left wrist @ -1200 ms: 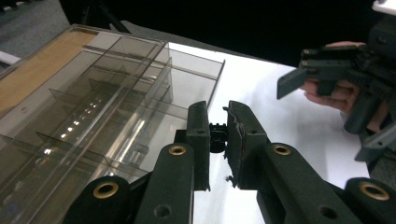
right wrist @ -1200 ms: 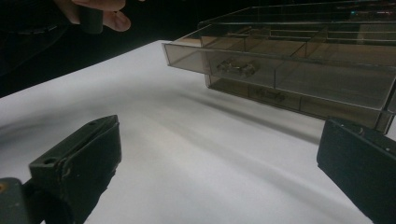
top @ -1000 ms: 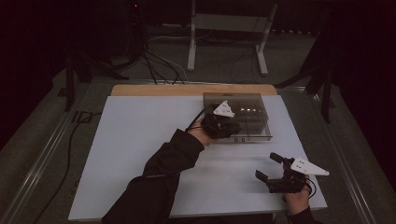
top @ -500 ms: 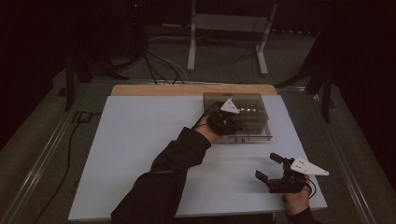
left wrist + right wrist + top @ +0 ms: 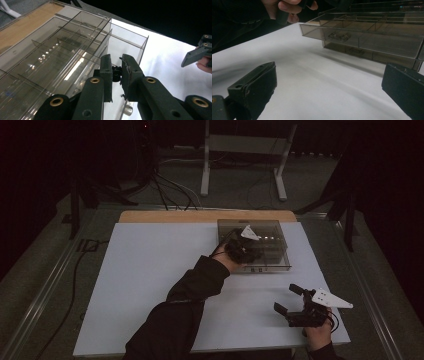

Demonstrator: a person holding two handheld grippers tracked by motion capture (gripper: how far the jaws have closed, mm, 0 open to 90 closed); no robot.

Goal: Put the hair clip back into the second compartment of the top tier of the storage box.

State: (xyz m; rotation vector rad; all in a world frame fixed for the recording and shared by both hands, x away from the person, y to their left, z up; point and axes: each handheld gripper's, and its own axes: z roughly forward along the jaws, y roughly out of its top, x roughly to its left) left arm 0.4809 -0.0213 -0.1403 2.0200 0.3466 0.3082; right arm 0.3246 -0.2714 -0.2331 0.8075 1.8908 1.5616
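A: Where is your left gripper (image 5: 248, 244) right now?

B: You have it over the smoked clear organizer box (image 5: 272, 232) at the far right part of the table (image 5: 150, 270), with your sleeve reaching across the white surface to it.

A: And is it carrying anything?

B: Yes. In the left gripper view your left gripper (image 5: 116, 72) has its jaws drawn close together, pinching a small black part (image 5: 116, 73) between the pads. The part sits just above an open compartment at the near corner of the box (image 5: 62, 50). What the part is, you cannot tell; it is too small and dark.

A: What about your right gripper (image 5: 290, 301)?

B: You hold it low over the near right corner of the table, well apart from the box. In the right gripper view its jaws stand spread wide with only bare table (image 5: 324, 87) between them, and the box (image 5: 372, 37) lies ahead.
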